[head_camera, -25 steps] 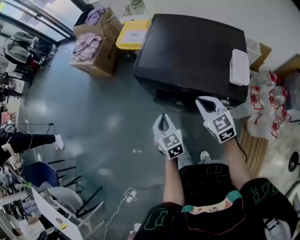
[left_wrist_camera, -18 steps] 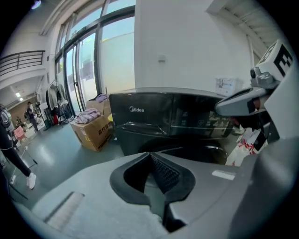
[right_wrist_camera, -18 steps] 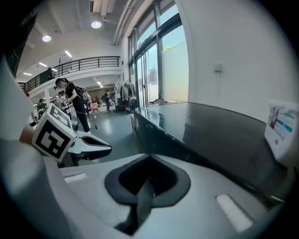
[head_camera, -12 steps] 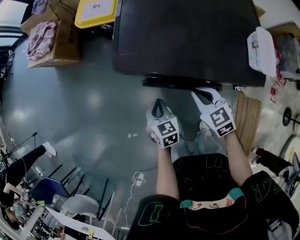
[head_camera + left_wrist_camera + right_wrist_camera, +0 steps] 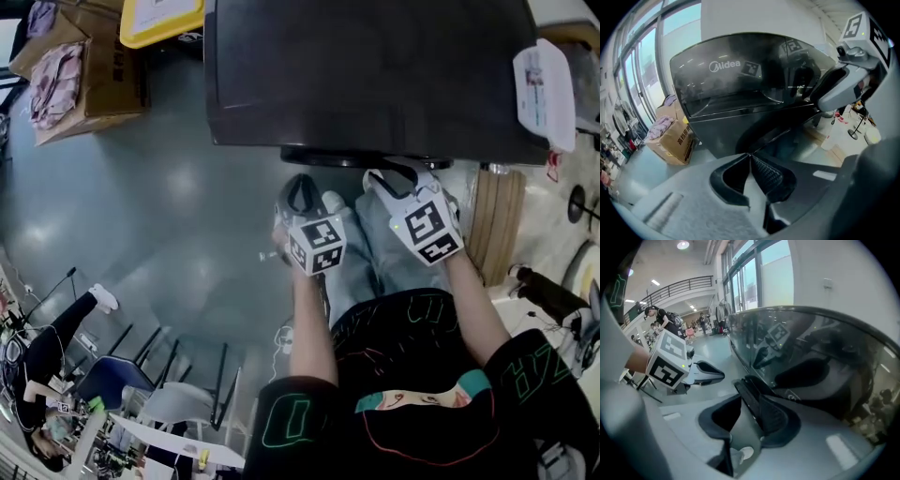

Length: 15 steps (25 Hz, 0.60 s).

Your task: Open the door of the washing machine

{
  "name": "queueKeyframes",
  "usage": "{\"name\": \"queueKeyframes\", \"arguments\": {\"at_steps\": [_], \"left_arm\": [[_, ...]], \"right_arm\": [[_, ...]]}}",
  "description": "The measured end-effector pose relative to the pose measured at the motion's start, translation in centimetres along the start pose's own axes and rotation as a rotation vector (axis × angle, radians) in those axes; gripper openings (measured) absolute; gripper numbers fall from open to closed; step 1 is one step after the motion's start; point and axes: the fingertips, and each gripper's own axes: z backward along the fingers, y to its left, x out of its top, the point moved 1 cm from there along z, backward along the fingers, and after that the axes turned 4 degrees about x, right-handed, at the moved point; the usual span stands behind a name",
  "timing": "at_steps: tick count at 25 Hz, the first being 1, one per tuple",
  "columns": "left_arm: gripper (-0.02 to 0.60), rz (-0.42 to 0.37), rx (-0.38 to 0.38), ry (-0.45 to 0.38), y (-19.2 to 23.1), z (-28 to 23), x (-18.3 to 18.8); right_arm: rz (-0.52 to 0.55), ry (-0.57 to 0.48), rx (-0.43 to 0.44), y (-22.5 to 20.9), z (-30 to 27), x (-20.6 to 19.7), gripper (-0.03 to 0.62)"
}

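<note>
Washer door (image 5: 356,156), before right hand-held gripper (image 5: 384,178)

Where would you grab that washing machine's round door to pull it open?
Take the door by its rim, which bulges from the washing machine's dark front, coming straight from the front. No clear handle shows; the dark recess in its glossy face may be one, so try there first.

From the head we look steeply down on the top of the washing machine (image 5: 375,84). The cameras on the left tongs (image 5: 750,157) and the right tongs (image 5: 747,394) sit low and very near its dark front, each looking along its own tongs; all three views share this machine.
</note>
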Motion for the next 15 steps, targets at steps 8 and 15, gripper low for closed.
{"name": "queueKeyframes", "arguments": {"at_steps": [8,15], "left_arm": [[0.122,-0.227,-0.076,0.057,-0.2,-3.0,-1.1],[0.184,-0.454,-0.184,0.087,-0.7,-5.1,-2.8]], "right_arm": [[0.306,0.223,-0.139,0.6,-1.4,-1.7,0.167],[0.433,0.289,-0.237,-0.2,-1.8,-2.6,0.167]]}}
